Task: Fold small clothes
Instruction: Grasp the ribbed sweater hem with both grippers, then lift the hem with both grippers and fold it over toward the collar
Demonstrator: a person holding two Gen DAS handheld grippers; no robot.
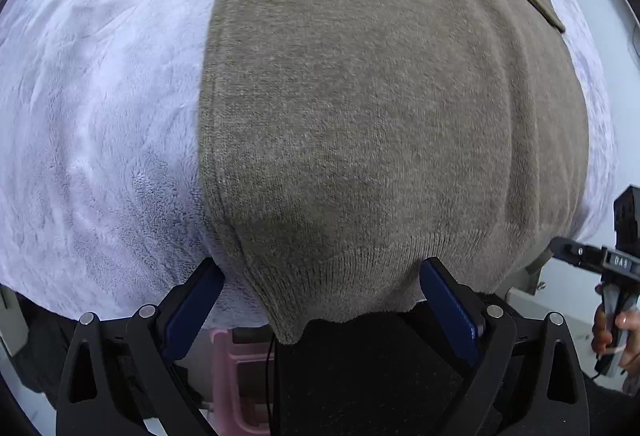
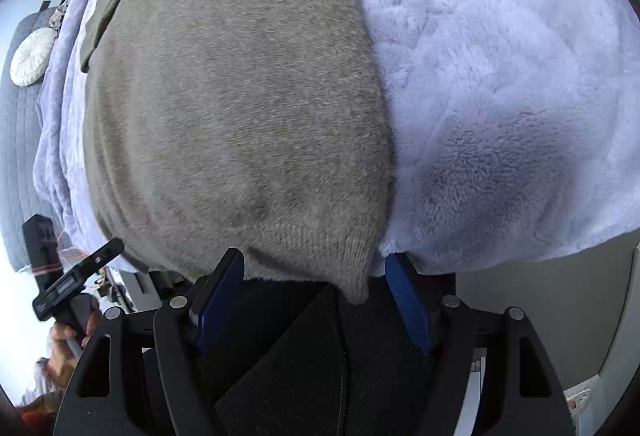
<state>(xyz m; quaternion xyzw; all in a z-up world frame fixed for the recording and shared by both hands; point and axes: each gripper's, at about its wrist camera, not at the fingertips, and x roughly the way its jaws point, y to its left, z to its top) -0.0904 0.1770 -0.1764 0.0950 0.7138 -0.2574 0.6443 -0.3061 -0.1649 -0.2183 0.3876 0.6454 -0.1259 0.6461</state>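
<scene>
Fluffy lilac blanket point(image 2: 500, 56) covers surface; grey quilted cover point(image 2: 20, 124) beyond; pale daylight.

garment point(image 1: 380, 116): olive-brown knit cloth, matt, fine fuzzy nap; ribbed weave shows along the near hem.
blanket point(image 1: 100, 96): pale lilac fleece, plush and soft, matt, pile pressed into swirls and creases.
left gripper point(image 1: 320, 288): matt black plastic arms with small shiny metal pin heads; blue pads point(image 1: 196, 300) look rubbery, faint sheen.
right gripper point(image 2: 316, 276): same matt black plastic and metal pins; blue pads point(image 2: 404, 296), one with fine ridges.
round cushion point(image 2: 32, 56): white cloth, pleated from a centre button, matt.
quilted cover point(image 2: 20, 156): grey cloth stitched in squares, matt.
</scene>
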